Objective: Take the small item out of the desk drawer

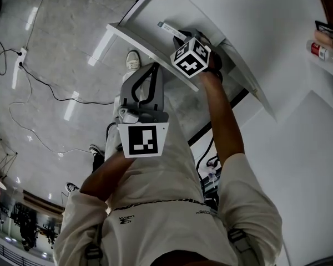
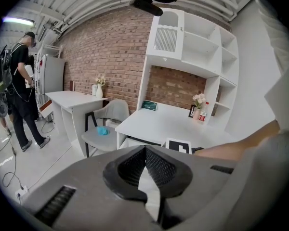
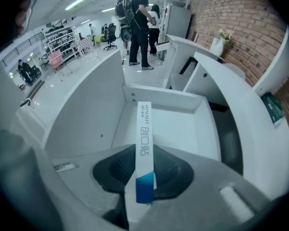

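A slim white box with a blue end (image 3: 144,129) is pinched upright between the jaws of my right gripper (image 3: 144,153), which is shut on it. Below it lies the open white desk drawer (image 3: 183,129), with nothing else showing inside. In the head view the box (image 1: 171,29) pokes out past the right gripper's marker cube (image 1: 191,57), over the drawer (image 1: 134,36). My left gripper (image 1: 151,71) hangs lower, beside the drawer, away from the box. In the left gripper view its jaws (image 2: 145,150) are shut with nothing in them.
The white desk (image 2: 168,124) with shelves (image 2: 202,47) stands against a brick wall. A grey chair (image 2: 108,113) with a blue item (image 2: 102,130) sits beside it. People (image 3: 139,18) stand further off. Cables (image 1: 39,82) trail across the floor.
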`<state>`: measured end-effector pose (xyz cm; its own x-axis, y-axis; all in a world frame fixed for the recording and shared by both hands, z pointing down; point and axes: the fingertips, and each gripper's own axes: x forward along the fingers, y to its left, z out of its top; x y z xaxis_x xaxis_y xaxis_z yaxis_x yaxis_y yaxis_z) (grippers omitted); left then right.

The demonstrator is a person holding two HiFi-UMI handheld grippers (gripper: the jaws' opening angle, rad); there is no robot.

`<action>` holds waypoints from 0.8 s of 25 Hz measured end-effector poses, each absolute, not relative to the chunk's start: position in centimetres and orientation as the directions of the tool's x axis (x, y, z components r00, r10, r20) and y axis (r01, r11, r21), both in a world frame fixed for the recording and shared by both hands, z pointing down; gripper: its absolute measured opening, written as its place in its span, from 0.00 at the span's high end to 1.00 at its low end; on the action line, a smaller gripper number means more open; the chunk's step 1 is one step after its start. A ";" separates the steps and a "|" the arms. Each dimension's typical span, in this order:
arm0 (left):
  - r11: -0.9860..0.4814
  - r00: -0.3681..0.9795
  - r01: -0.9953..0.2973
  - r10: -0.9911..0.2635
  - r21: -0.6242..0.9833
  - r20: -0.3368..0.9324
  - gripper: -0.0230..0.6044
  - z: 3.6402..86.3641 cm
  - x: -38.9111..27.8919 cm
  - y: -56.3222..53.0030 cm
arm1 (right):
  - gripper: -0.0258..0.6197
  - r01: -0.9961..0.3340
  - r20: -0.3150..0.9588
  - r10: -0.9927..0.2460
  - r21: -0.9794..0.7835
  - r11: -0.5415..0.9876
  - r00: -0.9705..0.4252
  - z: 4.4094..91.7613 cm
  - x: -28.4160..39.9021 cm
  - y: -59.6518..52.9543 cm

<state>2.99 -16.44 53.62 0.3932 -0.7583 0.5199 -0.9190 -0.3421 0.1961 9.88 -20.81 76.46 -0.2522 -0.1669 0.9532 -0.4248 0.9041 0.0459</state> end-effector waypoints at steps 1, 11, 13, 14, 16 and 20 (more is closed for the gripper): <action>-0.334 0.391 -0.920 -0.762 0.203 0.517 0.97 53.3 2.8 -16.5 | 0.83 -0.430 0.950 -0.177 0.051 0.901 -0.259 75.7 9.7 -20.9; -0.350 0.395 -0.919 -0.801 0.182 0.450 0.97 47.7 1.8 -16.1 | 0.83 -0.573 0.867 -0.311 0.037 0.818 -0.389 64.3 7.9 -21.2; -0.355 0.396 -0.918 -0.806 0.176 0.440 0.97 46.4 1.6 -16.0 | 0.83 -0.600 0.846 -0.339 0.029 0.800 -0.411 62.1 7.6 -21.2; -0.358 0.396 -0.918 -0.808 0.172 0.436 0.97 45.8 1.6 -15.9 | 0.83 -0.613 0.835 -0.353 0.025 0.790 -0.421 61.0 7.7 -21.1; -0.363 0.398 -0.917 -0.812 0.165 0.427 0.97 44.6 1.6 -15.8 | 0.83 -0.642 0.811 -0.384 0.013 0.766 -0.442 58.9 7.9 -20.9; -0.369 0.396 -0.918 -0.825 0.146 0.402 0.97 42.0 1.3 -15.7 | 0.83 -0.695 0.758 -0.445 -0.015 0.718 -0.476 54.8 7.9 -20.3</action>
